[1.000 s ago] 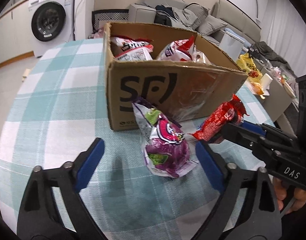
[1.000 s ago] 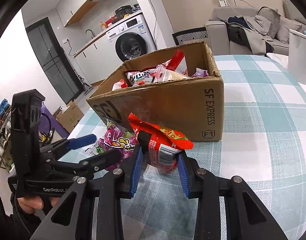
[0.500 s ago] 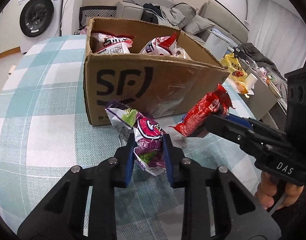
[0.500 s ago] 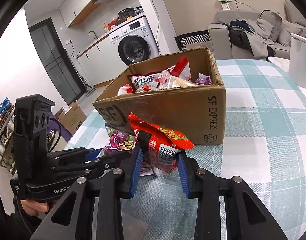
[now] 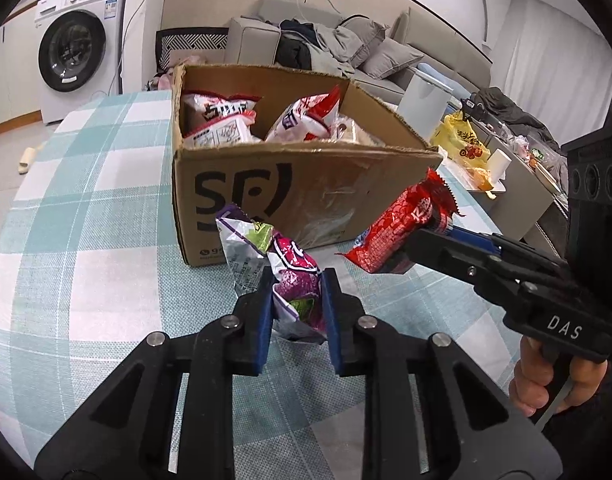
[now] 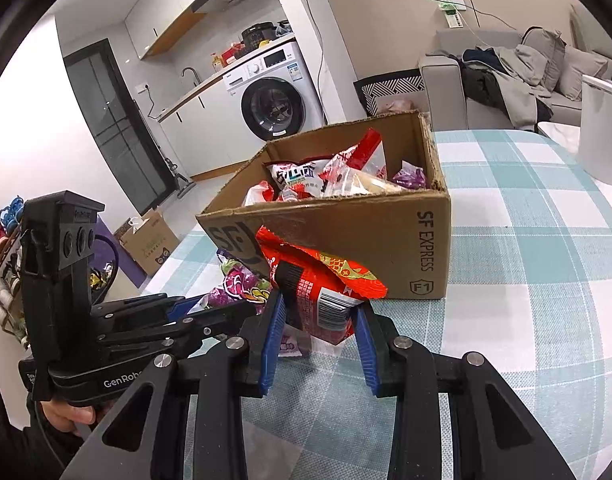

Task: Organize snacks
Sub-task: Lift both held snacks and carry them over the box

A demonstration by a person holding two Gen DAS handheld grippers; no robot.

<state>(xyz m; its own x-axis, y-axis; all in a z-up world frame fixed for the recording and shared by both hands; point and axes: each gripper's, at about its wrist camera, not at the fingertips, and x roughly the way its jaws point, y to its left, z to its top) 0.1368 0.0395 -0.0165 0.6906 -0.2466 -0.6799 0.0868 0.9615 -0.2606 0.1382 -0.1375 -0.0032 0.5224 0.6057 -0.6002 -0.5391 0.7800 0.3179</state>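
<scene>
My left gripper (image 5: 297,308) is clamped on the purple snack bag (image 5: 294,280); my right gripper (image 6: 319,332) is clamped on the red snack bag (image 6: 325,284), both in front of the cardboard box (image 5: 306,196) on the table (image 5: 86,240)

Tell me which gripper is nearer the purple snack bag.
Left. The left gripper is clamped on the purple snack bag; the right gripper is alongside, holding the red snack packet.

1. We see bright, even indoor light in both views.
2. Soft shadows lie under the box (image 5: 298,196) on the counter (image 5: 86,216).
3. Fisheye bending curves walls; black vignette fills the corners.
4. Tape on the box shows mild glare; focus stays sharp.
</scene>
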